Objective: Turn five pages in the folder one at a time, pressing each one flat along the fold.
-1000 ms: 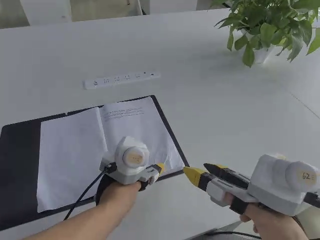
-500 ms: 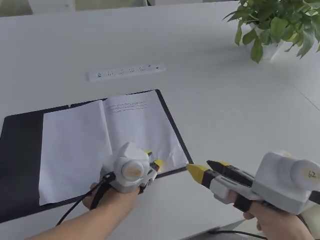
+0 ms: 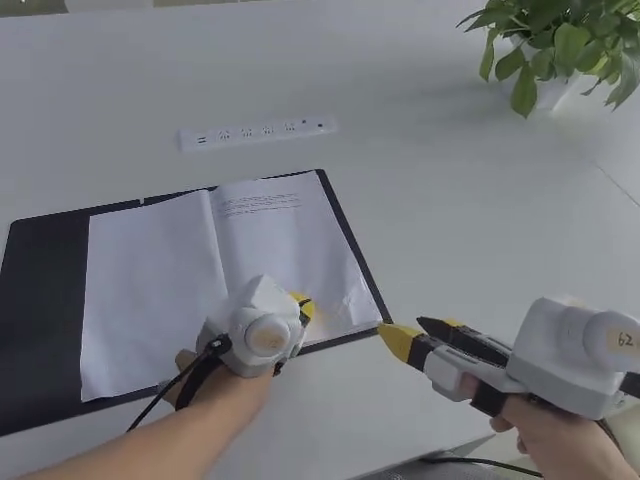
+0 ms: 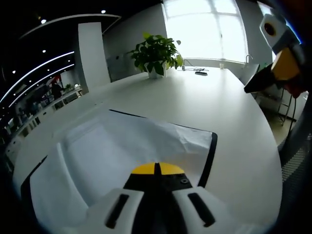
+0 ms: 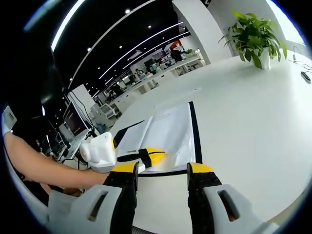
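Observation:
The black folder [image 3: 40, 300] lies open on the white table, with a white left page [image 3: 150, 290] and a printed right page [image 3: 280, 240]. My left gripper [image 3: 300, 305] is shut, its yellow tips together [image 4: 157, 168] low over the right page [image 4: 122, 146] near the page's lower right corner, where the paper is creased. I cannot tell if it touches the sheet. My right gripper [image 3: 408, 332] hovers open off the folder's right front corner, nothing between its jaws [image 5: 163, 168]. From there the left gripper [image 5: 155, 156] lies over the page [image 5: 168, 129].
A white power strip [image 3: 257, 132] lies beyond the folder. A potted plant [image 3: 560, 40] stands at the far right. The table's front edge runs just under both hands. A black cable trails from the left gripper.
My left gripper has moved from the folder's front edge inward over the right page. The right gripper has stayed about where it was. The head camera has shifted.

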Available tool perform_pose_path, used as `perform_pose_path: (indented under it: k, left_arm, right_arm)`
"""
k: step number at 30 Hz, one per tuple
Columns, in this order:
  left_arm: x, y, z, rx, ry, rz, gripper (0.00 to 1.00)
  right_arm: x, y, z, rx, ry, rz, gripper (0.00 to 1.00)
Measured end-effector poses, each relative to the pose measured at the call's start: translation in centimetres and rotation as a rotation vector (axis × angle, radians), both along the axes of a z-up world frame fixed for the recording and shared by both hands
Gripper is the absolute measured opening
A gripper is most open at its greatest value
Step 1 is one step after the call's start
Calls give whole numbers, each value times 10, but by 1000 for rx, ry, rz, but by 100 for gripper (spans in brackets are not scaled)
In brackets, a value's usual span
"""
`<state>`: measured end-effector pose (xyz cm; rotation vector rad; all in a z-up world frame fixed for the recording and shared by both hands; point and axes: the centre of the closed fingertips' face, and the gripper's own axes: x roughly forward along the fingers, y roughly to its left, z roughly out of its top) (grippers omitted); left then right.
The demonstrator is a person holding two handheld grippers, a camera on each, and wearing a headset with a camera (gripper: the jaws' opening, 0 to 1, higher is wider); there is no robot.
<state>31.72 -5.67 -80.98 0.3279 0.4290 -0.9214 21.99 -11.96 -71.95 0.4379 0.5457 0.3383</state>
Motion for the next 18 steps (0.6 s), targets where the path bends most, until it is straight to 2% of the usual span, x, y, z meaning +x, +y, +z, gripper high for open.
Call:
perform_pose_path:
  k: [10, 11, 12, 14, 18]
  left_arm:
    - [1, -1, 0, 13, 11, 33, 0]
    - [2, 0, 0, 9, 22, 42, 0]
    - [2, 0, -1, -20, 54, 63, 0]
    - [3, 1, -1, -55, 97, 85, 0]
    - [6, 3, 0, -157, 220, 163, 0]
  right_arm:
    - [2, 2, -1, -4, 4, 12, 38]
    - [3, 2, -2, -2, 5, 12, 38]
    - [5, 2, -3, -3, 6, 14, 38]
    - [9, 2, -6, -15, 8, 26, 38]
    - [17, 4, -11, -23, 11, 45, 38]
